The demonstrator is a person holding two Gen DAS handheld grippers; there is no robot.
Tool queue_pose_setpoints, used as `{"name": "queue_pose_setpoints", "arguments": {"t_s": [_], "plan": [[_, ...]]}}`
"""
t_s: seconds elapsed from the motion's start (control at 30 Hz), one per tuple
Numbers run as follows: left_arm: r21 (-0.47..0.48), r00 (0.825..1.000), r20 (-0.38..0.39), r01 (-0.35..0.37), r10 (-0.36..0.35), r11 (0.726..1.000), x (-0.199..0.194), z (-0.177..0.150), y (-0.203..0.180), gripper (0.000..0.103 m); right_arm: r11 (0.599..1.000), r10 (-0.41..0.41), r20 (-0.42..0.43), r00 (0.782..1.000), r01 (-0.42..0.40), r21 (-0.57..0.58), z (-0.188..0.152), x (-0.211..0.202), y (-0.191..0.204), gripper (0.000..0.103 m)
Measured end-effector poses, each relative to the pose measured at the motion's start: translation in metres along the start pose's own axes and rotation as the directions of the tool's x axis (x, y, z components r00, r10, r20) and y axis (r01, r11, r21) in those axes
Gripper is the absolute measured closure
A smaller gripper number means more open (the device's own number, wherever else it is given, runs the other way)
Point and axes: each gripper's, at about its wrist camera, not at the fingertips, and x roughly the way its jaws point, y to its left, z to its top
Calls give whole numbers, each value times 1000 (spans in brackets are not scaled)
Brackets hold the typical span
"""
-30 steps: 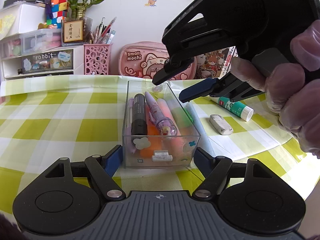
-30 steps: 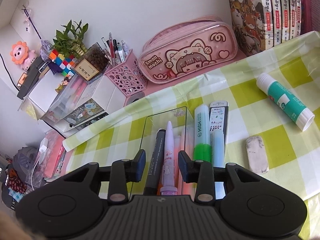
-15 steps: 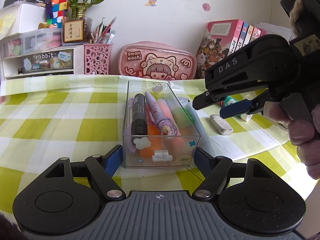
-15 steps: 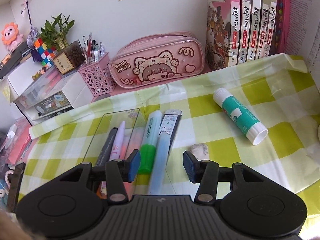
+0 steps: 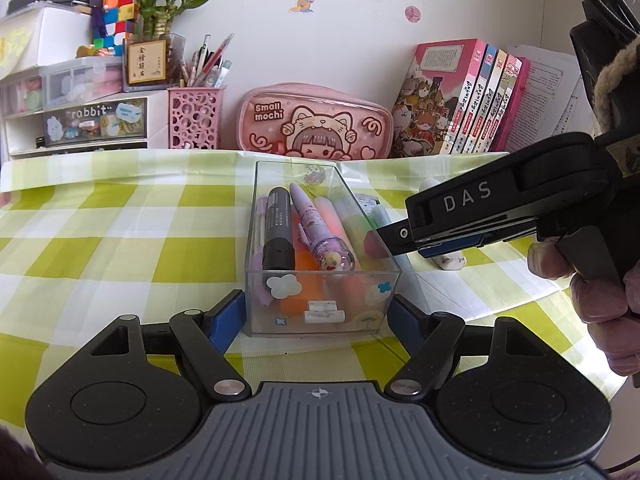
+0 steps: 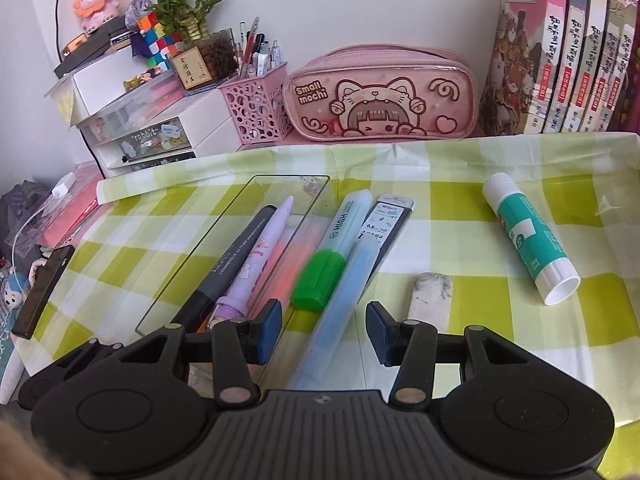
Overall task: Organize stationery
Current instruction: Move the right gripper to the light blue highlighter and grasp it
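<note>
The left tool [image 5: 318,312] is sitting spread wide, with the near end of the clear box [image 5: 320,304] between its two blue pads; the pads are sitting just beside the box walls, and I cannot tell if they are touching. The box is holding a black marker [image 5: 278,236], a purple pen [image 5: 318,232] and some orange and pink pens. It is probably stiff, smooth and a bit slippery, so pressing on the two long side walls near this end looks like the best hold. Going to the right, a green highlighter [image 6: 332,252], a pale blue pen [image 6: 344,300] and a flat lead case [image 6: 386,220] are lying on the counter [image 6: 460,304] just past the box's right wall. The right tool [image 6: 324,328] is hanging over them with its pads spread, gripping nothing, and the blue pen is running up between the pads from below. The blue pen looks light, hard and round, so it may roll; taking it across its middle should keep it level. Farther right of this tool, a smudged white eraser [image 6: 432,300] is lying near the right pad; it is likely soft and light. Still farther right, a glue stick [image 6: 528,240] is lying on its side, well apart from the pens, and it could roll too.
</note>
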Motion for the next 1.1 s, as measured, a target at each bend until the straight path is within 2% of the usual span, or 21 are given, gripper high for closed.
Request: {"name": "queue_pose_setpoints", "arguments": {"t_s": [0.17, 0.37, 0.57, 0.7, 0.8, 0.87, 0.97, 1.1], "plan": [[0, 1000, 0, 0, 0, 1000, 0, 0, 0, 28, 994, -46, -9, 999, 45, -104, -9, 4, 3, 58], [0, 1000, 0, 0, 0, 1000, 0, 0, 0, 28, 982, -126, -6, 992, 123, -144, -14, -4, -5, 65], [0, 1000, 0, -1, 1, 1000, 0, 0, 0, 28, 983, -140, -3, 990, 138, -121, -17, -13, -16, 67], [0, 1000, 0, 0, 0, 1000, 0, 0, 0, 28, 986, -111, 1, 994, 111, -128, -16, -11, -10, 68], [0, 1000, 0, 0, 0, 1000, 0, 0, 0, 28, 982, -125, -5, 992, 123, -144, -16, -5, -4, 68], [0, 1000, 0, 0, 0, 1000, 0, 0, 0, 28, 981, -136, 0, 991, 134, -141, -16, -4, -3, 71], [0, 1000, 0, 0, 0, 1000, 0, 0, 0, 28, 981, -153, -2, 988, 152, -118, -14, -5, -6, 81], [0, 1000, 0, 0, 0, 1000, 0, 0, 0, 28, 984, -155, -4, 988, 154, -85, -13, -6, -8, 82]]}}
